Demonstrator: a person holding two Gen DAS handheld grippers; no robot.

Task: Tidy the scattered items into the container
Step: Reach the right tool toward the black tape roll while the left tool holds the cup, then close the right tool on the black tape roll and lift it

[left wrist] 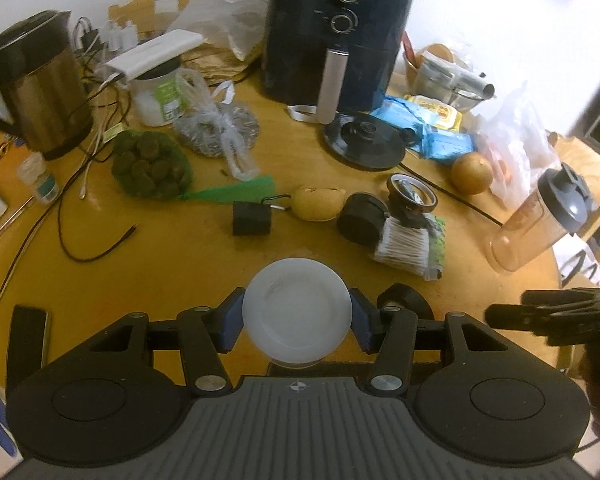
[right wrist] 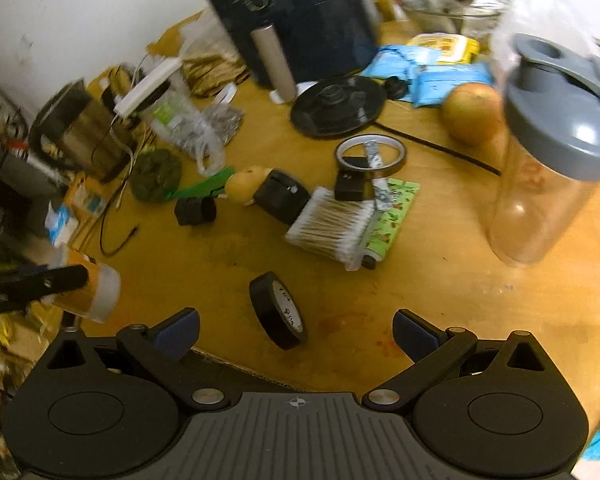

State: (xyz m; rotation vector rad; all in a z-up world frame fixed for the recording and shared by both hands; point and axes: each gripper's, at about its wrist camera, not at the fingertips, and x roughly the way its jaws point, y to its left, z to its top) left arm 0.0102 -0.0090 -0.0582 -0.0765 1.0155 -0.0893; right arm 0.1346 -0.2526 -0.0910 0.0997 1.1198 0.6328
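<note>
My left gripper (left wrist: 297, 318) is shut on a small jar with a white lid (left wrist: 296, 310), held above the near table edge; the right wrist view shows the jar (right wrist: 92, 294) as amber with a white cap at the far left. My right gripper (right wrist: 296, 332) is open and empty, with a roll of black tape (right wrist: 278, 310) standing on edge between its fingers. Scattered beyond are a pack of cotton swabs (right wrist: 332, 226), a black round case (right wrist: 282, 196), a small yellow fruit (right wrist: 242, 186), a black cube (left wrist: 251, 218) and a ring of clear tape (right wrist: 370, 156).
A clear shaker bottle with a grey lid (right wrist: 548, 148) stands at the right. A black air fryer (left wrist: 336, 28), a kettle (left wrist: 32, 84) with its base (left wrist: 364, 140), an orange (left wrist: 471, 172), a net bag of green balls (left wrist: 150, 166), blue packets (left wrist: 424, 128) and cables (left wrist: 88, 160) crowd the wooden table (left wrist: 172, 264).
</note>
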